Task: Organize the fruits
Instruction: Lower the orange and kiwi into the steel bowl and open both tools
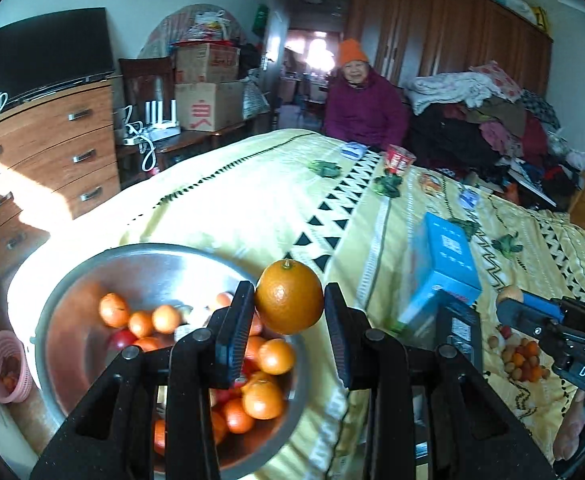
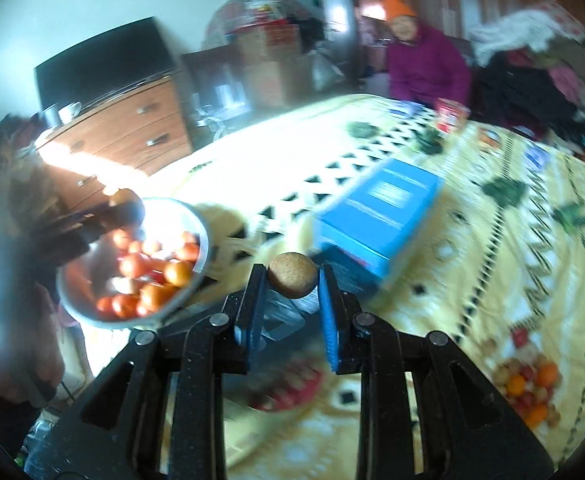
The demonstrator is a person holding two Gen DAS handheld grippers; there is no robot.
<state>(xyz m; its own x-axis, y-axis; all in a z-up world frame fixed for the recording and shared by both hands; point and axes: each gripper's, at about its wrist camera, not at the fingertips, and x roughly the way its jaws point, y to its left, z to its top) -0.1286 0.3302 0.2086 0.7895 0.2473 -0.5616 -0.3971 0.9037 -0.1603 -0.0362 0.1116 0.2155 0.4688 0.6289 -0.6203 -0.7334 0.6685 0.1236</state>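
My left gripper (image 1: pixel 289 292) is shut on an orange (image 1: pixel 289 298) and holds it over the near rim of a metal bowl (image 1: pixel 140 264). Several oranges and red fruits lie in that bowl. In the right wrist view my right gripper (image 2: pixel 291 274) is shut on a small brown round fruit (image 2: pixel 292 276), to the right of the bowl (image 2: pixel 164 201) and above the yellow bedspread (image 2: pixel 492 280). The left wrist view shows the right gripper (image 1: pixel 510 300) at the right edge. A pile of small mixed fruits (image 1: pixel 520 360) (image 2: pixel 528 384) lies on the bedspread.
A blue box (image 1: pixel 444 272) (image 2: pixel 376 216) lies on the bed between the bowl and the fruit pile. A pink basket (image 1: pixel 2 364) sits at the far left. A person (image 1: pixel 362 96) sits at the bed's far end, near a red cup (image 1: pixel 398 160). A dresser (image 1: pixel 52 152) stands on the left.
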